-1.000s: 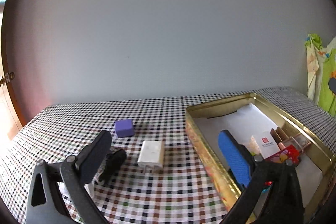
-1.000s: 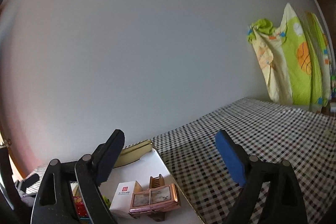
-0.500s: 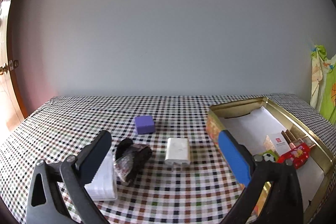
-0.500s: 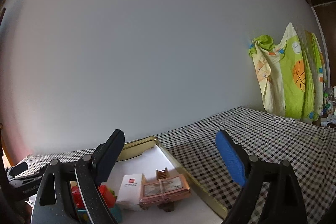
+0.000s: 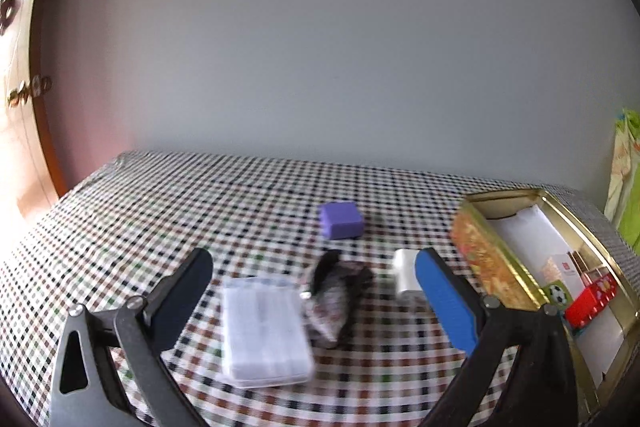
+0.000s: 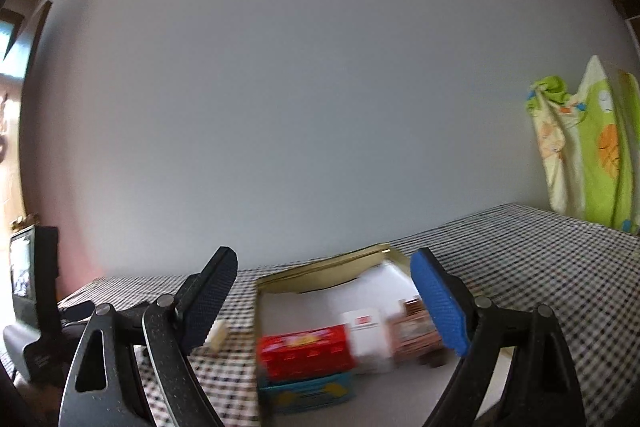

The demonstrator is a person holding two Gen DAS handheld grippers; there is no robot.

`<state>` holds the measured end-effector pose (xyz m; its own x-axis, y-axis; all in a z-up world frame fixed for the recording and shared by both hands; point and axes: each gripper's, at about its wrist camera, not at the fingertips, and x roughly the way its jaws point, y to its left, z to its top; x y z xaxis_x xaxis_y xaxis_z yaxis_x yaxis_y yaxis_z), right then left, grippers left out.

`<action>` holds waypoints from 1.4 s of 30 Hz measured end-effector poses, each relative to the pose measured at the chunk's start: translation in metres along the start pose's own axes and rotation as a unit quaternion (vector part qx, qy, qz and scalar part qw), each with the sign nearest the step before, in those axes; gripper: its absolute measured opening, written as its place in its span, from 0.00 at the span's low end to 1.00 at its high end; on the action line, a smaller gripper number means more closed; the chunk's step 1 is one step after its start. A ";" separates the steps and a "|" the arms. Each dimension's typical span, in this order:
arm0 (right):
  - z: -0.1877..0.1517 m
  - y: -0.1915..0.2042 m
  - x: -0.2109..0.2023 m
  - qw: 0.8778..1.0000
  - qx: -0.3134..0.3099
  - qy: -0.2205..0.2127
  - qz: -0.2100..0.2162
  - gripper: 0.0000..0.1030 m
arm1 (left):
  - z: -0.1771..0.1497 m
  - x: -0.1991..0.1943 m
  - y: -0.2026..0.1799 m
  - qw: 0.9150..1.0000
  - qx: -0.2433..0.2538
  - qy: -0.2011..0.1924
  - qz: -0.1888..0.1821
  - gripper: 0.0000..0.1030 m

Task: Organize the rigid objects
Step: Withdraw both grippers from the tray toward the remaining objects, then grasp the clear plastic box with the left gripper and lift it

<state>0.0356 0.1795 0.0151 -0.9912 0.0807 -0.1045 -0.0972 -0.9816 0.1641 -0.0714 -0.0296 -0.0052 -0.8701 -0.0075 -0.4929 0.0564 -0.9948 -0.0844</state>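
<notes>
In the left wrist view my left gripper (image 5: 316,303) is open and empty above the checked tablecloth. Between its fingers lie a clear plastic case (image 5: 264,329) and a dark wrapped bundle (image 5: 336,295). A white charger (image 5: 404,273) lies by the blue finger, and a purple cube (image 5: 341,220) sits farther back. The gold tin (image 5: 492,259) stands at the right. In the right wrist view my right gripper (image 6: 324,303) is open and empty over the tin (image 6: 320,269), which holds a red box (image 6: 304,351), a white box (image 6: 366,341) and a brown pack (image 6: 414,337).
A grey wall runs behind the table. A green and yellow cloth (image 6: 588,147) hangs at the far right. A wooden door (image 5: 20,131) stands at the left. The left gripper's body (image 6: 36,307) shows at the left edge of the right wrist view.
The left gripper swung left: the tin slid to the right edge and the clear case and bundle came between its fingers. The right gripper swung left and down toward the tin's contents.
</notes>
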 end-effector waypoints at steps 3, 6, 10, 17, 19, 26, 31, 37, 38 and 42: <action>-0.003 0.018 0.006 1.000 -0.008 0.016 0.019 0.88 | 0.001 0.005 0.015 1.000 -0.015 0.006 0.008 1.00; -0.006 0.032 0.012 0.999 -0.004 0.029 0.036 0.88 | 0.002 0.008 0.029 1.000 -0.022 0.008 0.021 1.00; -0.011 0.054 0.024 0.997 -0.009 0.058 0.059 0.88 | 0.004 0.013 0.047 0.999 -0.030 0.016 0.039 1.00; -0.022 0.092 0.050 0.988 -0.039 0.122 0.083 0.88 | 0.005 0.019 0.078 0.996 -0.054 0.036 0.065 1.00; -0.026 0.100 0.056 0.985 -0.041 0.141 0.087 0.88 | 0.005 0.021 0.082 0.995 -0.054 0.040 0.071 0.99; -0.037 0.119 0.079 0.976 -0.043 0.197 0.081 0.88 | 0.009 0.022 0.083 0.995 -0.025 0.059 0.077 1.00; -0.046 0.121 0.102 0.964 -0.030 0.251 0.088 0.88 | 0.009 0.030 0.063 0.994 0.026 0.084 0.060 0.99; -0.052 0.110 0.115 0.952 0.001 0.285 0.110 0.84 | 0.001 0.034 0.044 0.992 0.065 0.102 0.033 0.99; -0.053 0.109 0.117 0.951 0.002 0.289 0.111 0.80 | 0.000 0.035 0.042 0.991 0.065 0.110 0.028 0.99; -0.054 0.106 0.120 0.949 -0.001 0.292 0.116 0.76 | -0.004 0.046 0.041 0.989 0.057 0.139 0.003 0.99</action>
<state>-0.0890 0.0758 -0.0326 -0.7679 -0.2474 -0.5909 0.1189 -0.9614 0.2480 -0.1070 -0.0704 -0.0346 -0.7014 -0.0006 -0.7128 -0.0081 -0.9999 0.0088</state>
